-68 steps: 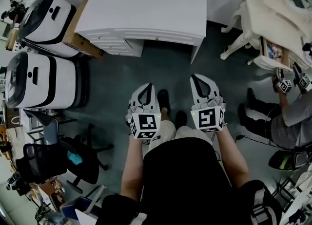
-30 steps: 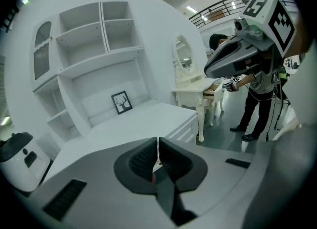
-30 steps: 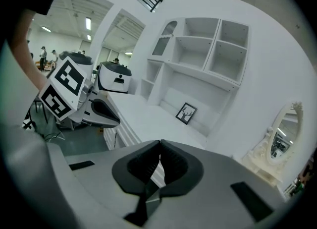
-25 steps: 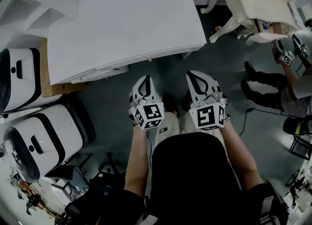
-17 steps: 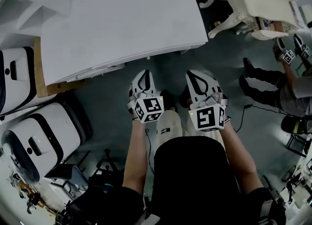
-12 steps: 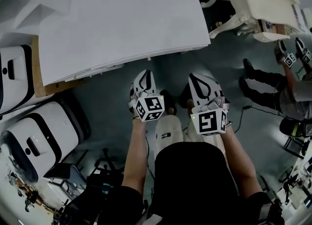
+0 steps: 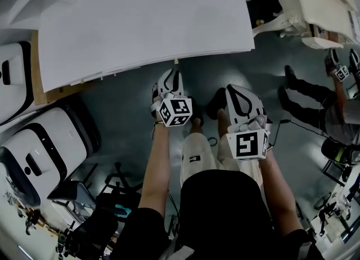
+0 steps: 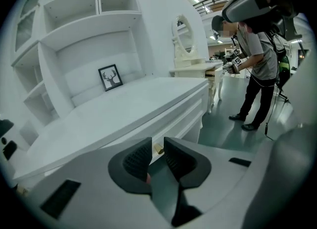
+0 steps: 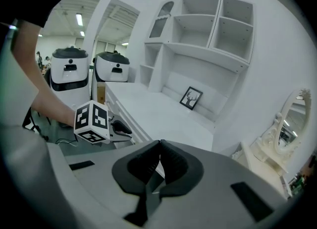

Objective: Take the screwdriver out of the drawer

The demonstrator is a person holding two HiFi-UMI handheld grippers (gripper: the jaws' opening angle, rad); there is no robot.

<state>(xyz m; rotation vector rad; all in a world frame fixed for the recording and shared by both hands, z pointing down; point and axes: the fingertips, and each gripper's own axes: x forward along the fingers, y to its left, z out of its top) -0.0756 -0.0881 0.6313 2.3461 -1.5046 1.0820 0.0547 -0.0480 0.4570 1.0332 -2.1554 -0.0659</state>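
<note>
Left tool (image 7: 175,76): at worktop (image 7: 140,17) front edge, jaws apart, just been opening, nothing between pads; brass knob (image 8: 158,148) visible beyond the gap.
Right tool (image 7: 232,89): clenched, empty, just beside left.
Drawer (image 8: 182,120): closed.
Screwdriver: out of sight.

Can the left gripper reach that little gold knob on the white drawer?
Probably yes. The left gripper's jaws have just been opening, with nothing between them yet, and the gold knob sits straight ahead, in line with the gap. Nothing seems to block the way to the drawer front.
</note>
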